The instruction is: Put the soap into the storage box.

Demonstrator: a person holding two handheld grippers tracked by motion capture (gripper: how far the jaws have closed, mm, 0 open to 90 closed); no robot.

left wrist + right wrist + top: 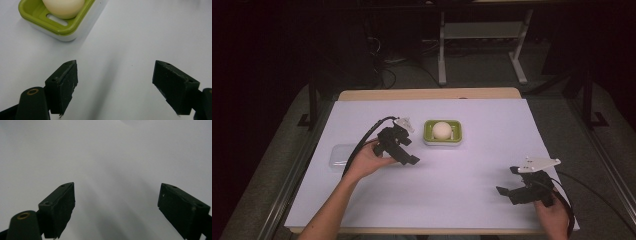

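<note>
Egg (442,130) in a green tray (428,135) at mid-bench, both grippers empty.
Left gripper (404,150) hovers just beside the tray, fingers (63,85) wide, probably ready to approach; right gripper (512,192), fingers (58,208) wide, waits well apart near the bench (462,185) edge.

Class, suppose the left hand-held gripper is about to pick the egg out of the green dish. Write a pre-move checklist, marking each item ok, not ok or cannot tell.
1. Left hand-held gripper open and holding nothing: ok.
2. Pale cream round egg sitting in the green-and-white plastic dish: ok.
3. White table covering between left hand-held gripper and dish free of obstacles: ok.
4. Right hand-held gripper open, well away near the table's right front: ok.
5. Clear plastic lid lying flat behind the left hand, out of the path: ok.
6. Egg firm enough to squeeze: cannot tell.
</note>
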